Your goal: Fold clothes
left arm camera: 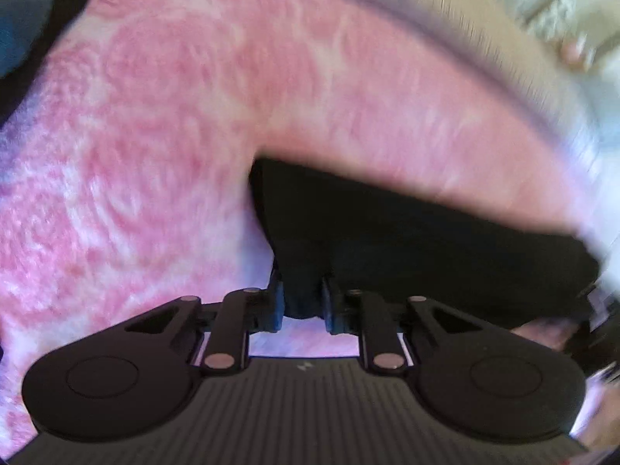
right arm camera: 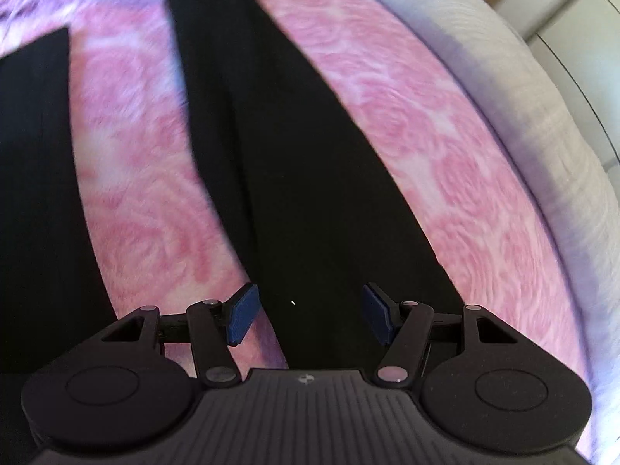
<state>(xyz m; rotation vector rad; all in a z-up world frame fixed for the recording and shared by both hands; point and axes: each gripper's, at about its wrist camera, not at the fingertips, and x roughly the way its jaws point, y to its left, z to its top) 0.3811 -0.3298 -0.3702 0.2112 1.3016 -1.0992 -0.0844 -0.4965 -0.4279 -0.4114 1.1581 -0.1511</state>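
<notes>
Black garment (left arm camera: 407,240) cloth sits pinched between the blue pads (left arm camera: 276,302) of our left gripper (left arm camera: 301,304), whose jaws are pressed together on a bunched fold of it. From that fold the dark fabric spreads away to the right, lying on the pink blanket (left arm camera: 155,135) with its swirled rose pattern. Beyond the blanket's far edge we see a pale grey bed cover (left arm camera: 445,38), and at the blanket's upper left corner something dark blue (left arm camera: 21,19) that is too blurred to name.

Our right gripper (right arm camera: 306,316) hangs with its jaws spread apart, its blue pads (right arm camera: 242,319) touching nothing. Between and beyond them a long strip of the black garment (right arm camera: 302,174) runs up across the pink blanket (right arm camera: 135,174). A second black stretch (right arm camera: 35,193) lies to the left of that strip, with blanket showing between the two. Right of the blanket the pale bed cover (right arm camera: 542,135) runs along its edge.

We see no containers in either view.
</notes>
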